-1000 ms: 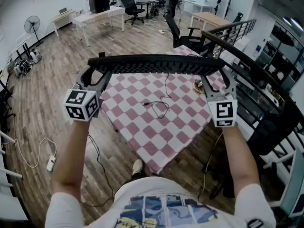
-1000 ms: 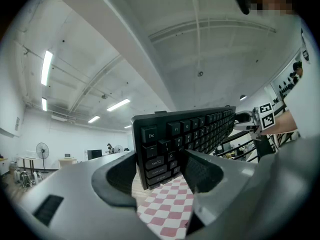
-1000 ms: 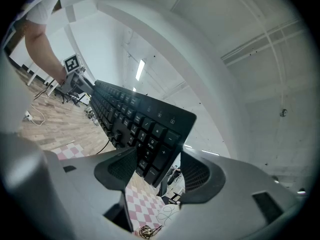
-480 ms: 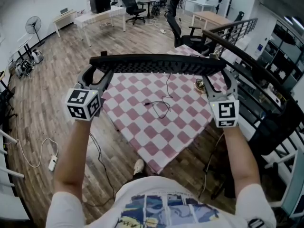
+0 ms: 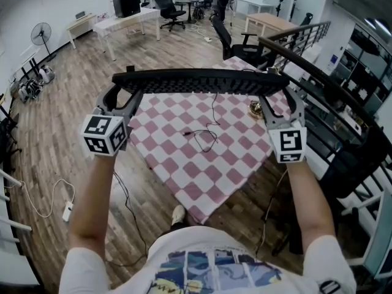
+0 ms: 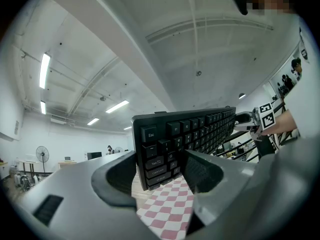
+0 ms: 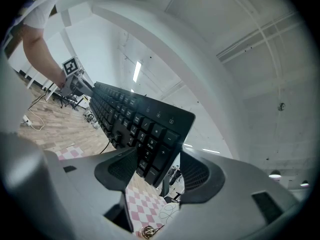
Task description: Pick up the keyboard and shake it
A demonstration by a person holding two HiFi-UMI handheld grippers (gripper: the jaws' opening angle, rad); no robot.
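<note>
A black keyboard (image 5: 202, 81) hangs level in the air above the table, its keys facing me. My left gripper (image 5: 125, 95) is shut on its left end, near the Esc key (image 6: 149, 134). My right gripper (image 5: 279, 97) is shut on its right end, over the number pad (image 7: 150, 144). In the left gripper view the keyboard (image 6: 190, 131) runs away toward the far marker cube, and my left gripper (image 6: 159, 170) clamps its edge between both pads. In the right gripper view my right gripper (image 7: 156, 171) clamps the other edge. The keyboard's cable hangs down toward the table.
Below stands a table with a pink-and-white checked cloth (image 5: 214, 164), a thin black cable (image 5: 205, 136) and a small metal object (image 5: 255, 109) lying on it. A dark railing (image 5: 318, 81) runs along the right. An office chair (image 5: 236, 45) stands behind the table.
</note>
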